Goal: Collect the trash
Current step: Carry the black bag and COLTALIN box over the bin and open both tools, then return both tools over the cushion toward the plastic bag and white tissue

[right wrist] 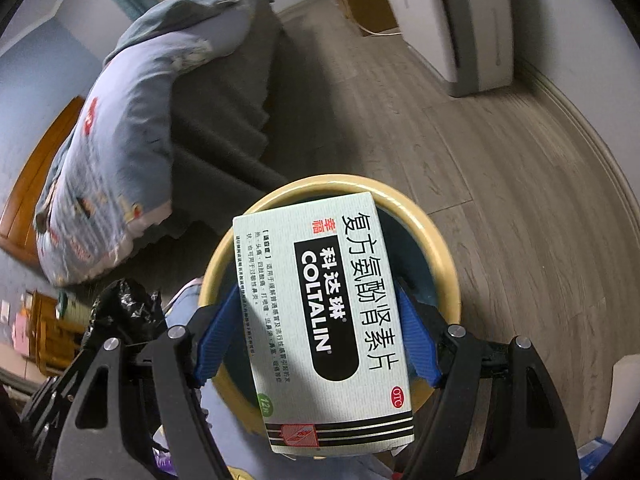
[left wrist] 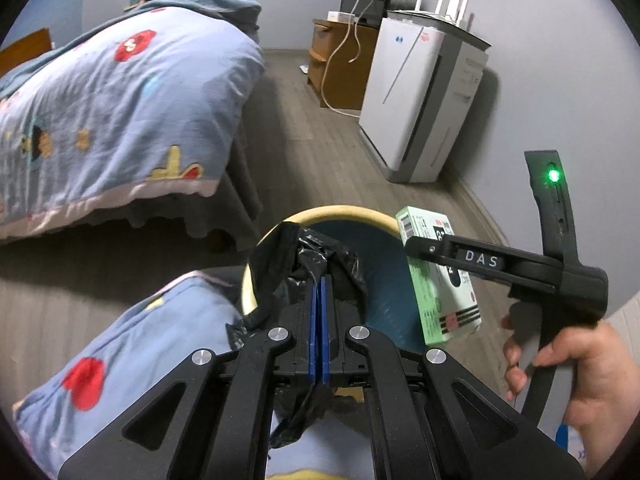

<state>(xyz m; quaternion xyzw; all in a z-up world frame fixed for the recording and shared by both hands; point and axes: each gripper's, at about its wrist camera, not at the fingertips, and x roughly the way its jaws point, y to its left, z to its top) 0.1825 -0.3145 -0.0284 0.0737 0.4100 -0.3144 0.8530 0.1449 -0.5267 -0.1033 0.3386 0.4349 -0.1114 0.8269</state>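
Note:
A round bin [left wrist: 344, 213] with a cream rim and dark blue inside stands on the wood floor; in the right wrist view its rim [right wrist: 440, 240] shows below the box. My left gripper [left wrist: 319, 284] is shut on a crumpled black plastic bag [left wrist: 296, 256], held over the bin's near left rim. My right gripper [right wrist: 320, 312] is shut on a white and green medicine box [right wrist: 320, 312] labelled COLTALIN, its blue pads [right wrist: 416, 340] pressing both long sides, right above the bin's opening. In the left wrist view that box [left wrist: 436, 284] hangs at the bin's right edge.
A bed with a blue cartoon quilt [left wrist: 120, 100] and dark skirt fills the left. A white air purifier [left wrist: 412, 100] and a wooden cabinet [left wrist: 340, 60] with cables stand by the far wall. A blue quilted bundle [left wrist: 120, 360] lies near the bin. A hand [left wrist: 580, 368] holds the right gripper.

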